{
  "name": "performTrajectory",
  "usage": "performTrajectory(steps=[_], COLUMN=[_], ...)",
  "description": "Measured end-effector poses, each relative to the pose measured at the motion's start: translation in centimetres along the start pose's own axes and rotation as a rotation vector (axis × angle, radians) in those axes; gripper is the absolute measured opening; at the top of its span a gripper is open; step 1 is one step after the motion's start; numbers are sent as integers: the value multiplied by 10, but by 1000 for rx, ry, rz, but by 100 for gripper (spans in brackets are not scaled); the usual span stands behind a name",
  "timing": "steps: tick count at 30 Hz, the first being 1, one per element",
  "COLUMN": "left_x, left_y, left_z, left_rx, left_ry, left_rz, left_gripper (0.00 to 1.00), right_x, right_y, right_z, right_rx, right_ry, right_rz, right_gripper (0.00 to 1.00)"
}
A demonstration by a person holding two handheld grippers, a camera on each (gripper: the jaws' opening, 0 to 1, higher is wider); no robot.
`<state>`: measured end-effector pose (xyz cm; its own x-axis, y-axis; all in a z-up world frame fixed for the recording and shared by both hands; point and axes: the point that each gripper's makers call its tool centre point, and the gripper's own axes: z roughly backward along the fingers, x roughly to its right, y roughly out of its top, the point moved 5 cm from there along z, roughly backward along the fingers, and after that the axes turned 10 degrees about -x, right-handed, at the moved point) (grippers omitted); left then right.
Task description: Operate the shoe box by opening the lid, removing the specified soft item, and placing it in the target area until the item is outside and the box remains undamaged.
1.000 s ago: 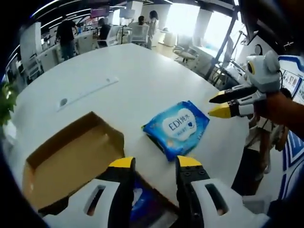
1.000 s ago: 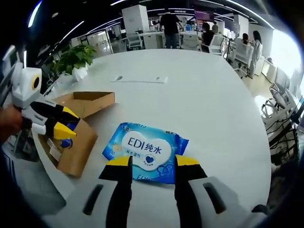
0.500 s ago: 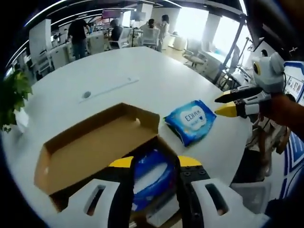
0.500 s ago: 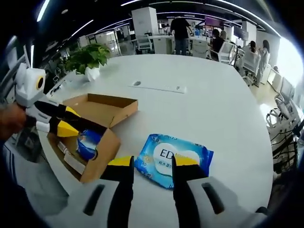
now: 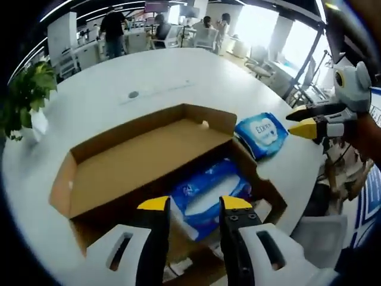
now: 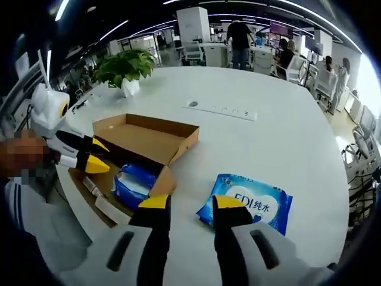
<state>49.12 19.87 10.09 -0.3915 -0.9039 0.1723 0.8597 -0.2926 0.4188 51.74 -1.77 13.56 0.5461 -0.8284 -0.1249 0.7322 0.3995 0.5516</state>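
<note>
Viewing left to right, I am seeing the left hand-held gripper (image 6: pixel 89 161) hovering over the open shoe box (image 6: pixel 149 140), jaws spread and empty. A blue pack (image 5: pixel 208 193) is lying inside the box. The wipes pack (image 6: pixel 253 205) is resting on the white desk (image 6: pixel 268 137) beside the box, beyond the right hand-held gripper (image 6: pixel 186 204), likewise spread, holding nothing.

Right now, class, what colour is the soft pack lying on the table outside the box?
Blue with a white label, clearest in the right gripper view: soft pack.
</note>
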Motion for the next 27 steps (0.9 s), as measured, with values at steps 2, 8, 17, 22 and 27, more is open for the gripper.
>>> performTrajectory(steps=[2, 8, 17, 22, 27], left_x=[-2, -7, -8, -13, -16], left_y=[-2, -5, -7, -7, -15], left_z=[-3, -11, -27, -40, -52], left_rx=[-11, -19, -50, -65, -94], left_ry=[0, 1, -4, 7, -2], left_rz=[4, 24, 33, 40, 65], left_gripper=[31, 29, 27, 26, 27], right_x=[-5, -16, -15, -18, -19], right_y=[2, 3, 0, 0, -1], right_z=[-3, -8, -14, -21, -28], right_rx=[1, -7, -20, -25, -35], right_ry=[7, 21, 27, 36, 48], right_rz=[6, 24, 20, 21, 22], right_gripper=[25, 26, 25, 25, 25])
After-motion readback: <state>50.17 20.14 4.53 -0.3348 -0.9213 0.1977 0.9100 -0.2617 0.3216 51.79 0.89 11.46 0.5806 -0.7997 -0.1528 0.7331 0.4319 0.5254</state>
